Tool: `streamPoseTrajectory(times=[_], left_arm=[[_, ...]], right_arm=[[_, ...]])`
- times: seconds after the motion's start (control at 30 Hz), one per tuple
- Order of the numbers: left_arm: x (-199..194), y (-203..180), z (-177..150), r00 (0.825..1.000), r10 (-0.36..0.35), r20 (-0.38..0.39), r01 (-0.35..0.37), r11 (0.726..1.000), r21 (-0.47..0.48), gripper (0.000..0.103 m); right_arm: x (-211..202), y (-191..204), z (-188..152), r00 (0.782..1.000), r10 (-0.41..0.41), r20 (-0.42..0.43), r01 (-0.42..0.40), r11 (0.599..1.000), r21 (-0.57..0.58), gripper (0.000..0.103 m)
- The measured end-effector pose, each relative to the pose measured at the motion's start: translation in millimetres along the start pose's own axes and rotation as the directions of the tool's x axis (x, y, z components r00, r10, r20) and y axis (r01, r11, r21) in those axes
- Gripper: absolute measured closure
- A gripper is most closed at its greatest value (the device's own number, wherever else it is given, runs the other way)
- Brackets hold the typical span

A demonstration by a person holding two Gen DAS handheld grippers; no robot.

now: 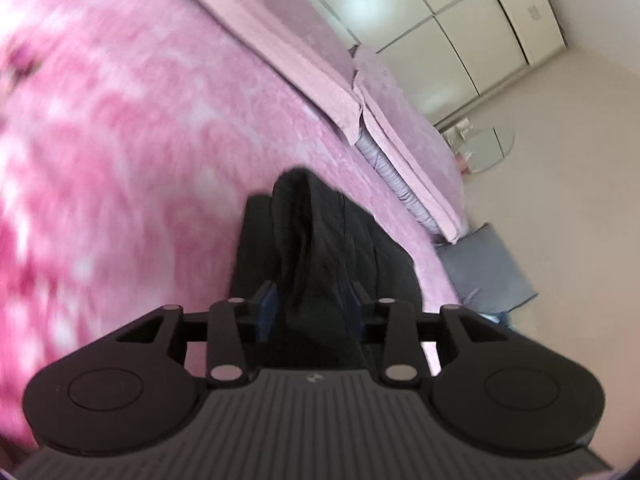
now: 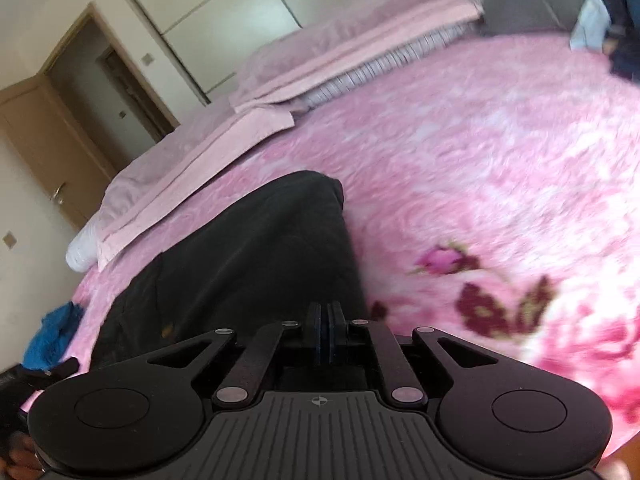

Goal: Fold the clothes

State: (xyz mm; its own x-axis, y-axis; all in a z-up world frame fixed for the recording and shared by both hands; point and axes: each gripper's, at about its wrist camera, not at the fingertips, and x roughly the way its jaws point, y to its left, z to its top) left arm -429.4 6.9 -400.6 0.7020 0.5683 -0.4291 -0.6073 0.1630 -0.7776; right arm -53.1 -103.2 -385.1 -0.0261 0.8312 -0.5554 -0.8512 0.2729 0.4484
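Two hand-held grippers, left (image 1: 310,256) and right (image 2: 325,332), clamp black trousers (image 2: 248,256) above the bed (image 2: 480,140); next, carry the fold over evenly.

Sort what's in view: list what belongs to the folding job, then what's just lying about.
Job: black garment, left gripper, right gripper.

Lying about: pink floral blanket, pillows, blue cloth, grey cushion, heap of clothes.

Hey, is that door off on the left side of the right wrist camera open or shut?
Open. The brown door swings out from its frame, and a dim doorway shows beside it.
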Motion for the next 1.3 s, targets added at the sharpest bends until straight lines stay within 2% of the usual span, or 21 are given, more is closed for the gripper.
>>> streamPoseTrajectory(times=[0.1, 0.13, 0.2, 0.27, 0.3, 0.63, 0.7, 0.73, 0.77, 0.87, 0.93, 1.0, 1.1, 1.13, 1.23, 1.3], left_arm=[[-5.0, 3.2, -20.2, 0.999, -0.037, -0.001, 0.036, 0.996, -0.084, 0.065], [-1.9, 4.1, -23.2, 0.999, -0.039, 0.004, 0.039, 0.994, -0.106, 0.062], [6.2, 5.9, -26.3, 0.999, -0.040, 0.009, 0.041, 0.989, -0.143, 0.061], [15.3, 7.2, -25.7, 0.999, -0.034, 0.025, 0.037, 0.986, -0.160, 0.060], [18.8, 7.8, -24.6, 0.999, -0.020, 0.041, 0.027, 0.985, -0.169, 0.060], [42.7, 13.6, -22.4, 0.998, -0.004, 0.061, 0.017, 0.977, -0.215, 0.059], [46.1, 12.0, -21.4, 0.998, 0.008, 0.068, 0.007, 0.978, -0.208, 0.062], [47.5, 10.5, -20.8, 0.997, 0.013, 0.073, 0.002, 0.980, -0.197, 0.072], [48.2, 7.2, -19.7, 0.996, 0.017, 0.083, -0.003, 0.986, -0.166, 0.079], [38.9, -8.6, -19.9, 0.990, 0.007, 0.138, 0.001, 0.998, -0.058, 0.086], [24.7, -25.5, -23.3, 0.981, 0.003, 0.195, -0.015, 0.998, 0.059, 0.086], [15.2, -31.9, -26.8, 0.974, 0.012, 0.225, -0.043, 0.990, 0.132, 0.086], [28.6, -11.2, -28.1, 0.981, 0.071, 0.180, -0.092, 0.990, 0.109, 0.083], [33.8, -2.2, -28.0, 0.983, 0.083, 0.163, -0.098, 0.991, 0.090, 0.078], [28.2, 11.8, -21.6, 0.991, 0.030, 0.132, -0.031, 1.000, 0.006, 0.077], [18.4, 4.2, -16.2, 0.990, 0.048, 0.133, -0.055, 0.997, 0.049, 0.077]], right_arm=[[-14.4, 7.5, -10.8, 0.999, -0.029, 0.027, 0.032, 0.993, -0.118, 0.093], [-15.8, 11.9, -14.2, 0.998, -0.049, 0.040, 0.055, 0.986, -0.159, 0.089], [-18.5, 20.1, -20.4, 0.994, -0.085, 0.068, 0.099, 0.967, -0.234, 0.077], [-19.5, 20.7, -22.3, 0.993, -0.084, 0.079, 0.101, 0.967, -0.236, 0.052], [-19.9, 19.8, -23.0, 0.994, -0.075, 0.081, 0.092, 0.969, -0.229, 0.050], [-15.9, 15.6, -25.3, 0.994, -0.073, 0.081, 0.087, 0.978, -0.188, 0.050], [-13.6, 15.6, -23.7, 0.994, -0.074, 0.082, 0.089, 0.978, -0.189, 0.050], [-12.1, 15.7, -22.9, 0.994, -0.075, 0.082, 0.089, 0.978, -0.188, 0.050], [-10.5, 16.3, -22.0, 0.994, -0.076, 0.082, 0.090, 0.978, -0.188, 0.050], [-7.4, 17.8, -19.8, 0.993, -0.078, 0.087, 0.093, 0.977, -0.190, 0.050], [-6.0, 19.4, -18.7, 0.993, -0.075, 0.090, 0.091, 0.976, -0.197, 0.050], [-3.5, 20.0, -18.1, 0.994, -0.069, 0.084, 0.085, 0.975, -0.205, 0.050], [6.1, 22.5, -19.8, 0.996, -0.064, 0.060, 0.076, 0.972, -0.220, 0.050], [10.4, 23.0, -20.8, 0.997, -0.066, 0.047, 0.075, 0.971, -0.225, 0.050], [15.2, 24.5, -22.9, 0.996, -0.077, 0.041, 0.084, 0.969, -0.231, 0.050], [9.9, 24.5, -22.2, 0.995, -0.086, 0.052, 0.096, 0.966, -0.240, 0.050]])
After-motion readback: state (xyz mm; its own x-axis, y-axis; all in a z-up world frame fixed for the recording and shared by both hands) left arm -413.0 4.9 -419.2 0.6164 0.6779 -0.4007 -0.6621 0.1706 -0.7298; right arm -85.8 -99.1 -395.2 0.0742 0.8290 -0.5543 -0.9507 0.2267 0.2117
